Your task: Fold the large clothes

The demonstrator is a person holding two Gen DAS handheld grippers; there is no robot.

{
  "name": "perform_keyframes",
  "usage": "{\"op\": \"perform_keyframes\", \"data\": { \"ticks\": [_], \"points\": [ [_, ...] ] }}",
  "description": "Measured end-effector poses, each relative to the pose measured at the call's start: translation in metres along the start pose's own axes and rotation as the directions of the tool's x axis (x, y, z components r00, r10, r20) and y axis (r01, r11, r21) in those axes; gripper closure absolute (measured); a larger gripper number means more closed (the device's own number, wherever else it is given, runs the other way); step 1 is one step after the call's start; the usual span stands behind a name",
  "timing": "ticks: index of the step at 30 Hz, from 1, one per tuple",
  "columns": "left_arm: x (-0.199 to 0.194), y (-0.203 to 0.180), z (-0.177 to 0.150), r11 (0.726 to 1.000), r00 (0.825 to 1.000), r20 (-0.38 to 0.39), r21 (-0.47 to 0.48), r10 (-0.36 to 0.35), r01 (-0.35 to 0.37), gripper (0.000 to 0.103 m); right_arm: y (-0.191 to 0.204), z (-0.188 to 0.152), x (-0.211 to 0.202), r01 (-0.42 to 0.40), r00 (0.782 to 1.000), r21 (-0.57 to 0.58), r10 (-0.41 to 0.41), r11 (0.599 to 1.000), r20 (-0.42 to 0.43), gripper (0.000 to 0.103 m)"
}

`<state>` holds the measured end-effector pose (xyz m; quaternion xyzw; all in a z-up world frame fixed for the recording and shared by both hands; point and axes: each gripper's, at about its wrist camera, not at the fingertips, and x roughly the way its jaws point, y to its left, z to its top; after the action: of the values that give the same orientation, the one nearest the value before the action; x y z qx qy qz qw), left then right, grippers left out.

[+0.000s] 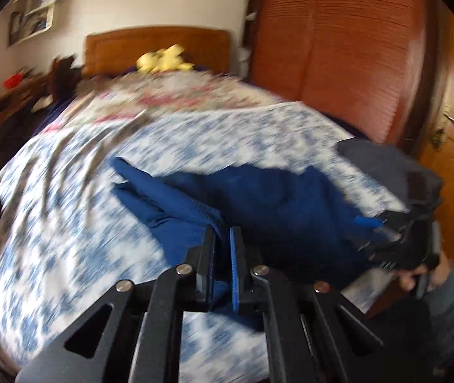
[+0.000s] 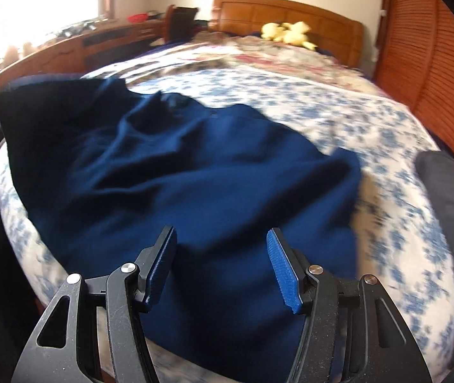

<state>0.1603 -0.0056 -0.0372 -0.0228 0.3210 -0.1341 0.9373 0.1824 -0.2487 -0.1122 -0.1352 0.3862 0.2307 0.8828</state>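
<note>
Navy garment [image 2: 195,166] spread on bed with blue-floral bedspread [image 2: 370,121], rumpled, lying crosswise near the foot end. Collar region apparently toward the headboard [image 2: 287,9]; blurred, so not certain.

Left gripper [image 1: 223,242]: fingers closed, a fold of the navy fabric pinched between the pads and bunched below them. Cloth runs from the pinch up into a ridge toward a sleeve-like end [image 1: 124,166]. Likely reason for the pinch: an edge or sleeve taken up so it can be carried over the body of the garment for a first fold.

Right gripper [image 2: 222,255]: fingers standing apart, nothing between the pads, poised over the near hem area. Probably held open and low to take a second point, so that the fabric can be moved taut rather than dragged from one corner.

In the left wrist view, right gripper [image 1: 396,239] at the far side of the garment, beside a dark folded pile [image 1: 380,159] at the bed edge. Pile likely set aside there to keep the working area free.

Yellow plush toy [image 2: 287,33] by the headboard, well apart from the work.

Judgement: fold just begun; garment not yet flat, no crease formed. Risk: single pinch lifting cloth unevenly.
</note>
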Motion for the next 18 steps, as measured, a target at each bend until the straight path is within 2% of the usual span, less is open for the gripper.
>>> {"op": "perform_keyframes", "data": {
  "ticks": [5, 9, 11, 12, 14, 16, 18],
  "points": [
    [0.042, -0.075, 0.04, 0.987, 0.99, -0.016, 0.078, -0.143, 0.143, 0.102, -0.035, -0.014, -0.019, 0.035, 0.999, 0.056, -0.036, 0.998, 0.015, 0.043],
    [0.085, -0.129, 0.055, 0.957, 0.964, -0.084, 0.124, -0.254, 0.263, 0.103, -0.063, -0.028, -0.029, 0.038, 0.999, 0.102, -0.04, 0.994, 0.02, 0.043],
    [0.098, -0.145, 0.055, 0.938, 0.945, -0.116, 0.13, -0.307, 0.321, 0.103, -0.073, -0.035, -0.032, 0.043, 0.999, 0.121, -0.044, 0.992, 0.013, 0.044],
    [0.1, -0.154, 0.055, 0.935, 0.943, -0.124, 0.143, -0.309, 0.326, 0.103, -0.079, -0.039, -0.033, 0.042, 0.999, 0.135, -0.044, 0.99, 0.008, 0.044],
    [0.104, -0.171, 0.051, 0.933, 0.952, -0.131, 0.198, -0.278, 0.299, 0.103, -0.083, -0.046, -0.037, 0.041, 0.999, 0.152, -0.042, 0.988, 0.003, 0.044],
    [0.105, -0.176, 0.051, 0.935, 0.957, -0.136, 0.214, -0.257, 0.282, 0.103, -0.086, -0.049, -0.038, 0.038, 0.999, 0.159, -0.039, 0.987, 0.003, 0.044],
    [0.1, -0.176, 0.05, 0.942, 0.971, -0.119, 0.247, -0.205, 0.229, 0.103, -0.086, -0.049, -0.039, 0.033, 0.999, 0.16, -0.035, 0.987, 0.006, 0.044]
  ]
}}
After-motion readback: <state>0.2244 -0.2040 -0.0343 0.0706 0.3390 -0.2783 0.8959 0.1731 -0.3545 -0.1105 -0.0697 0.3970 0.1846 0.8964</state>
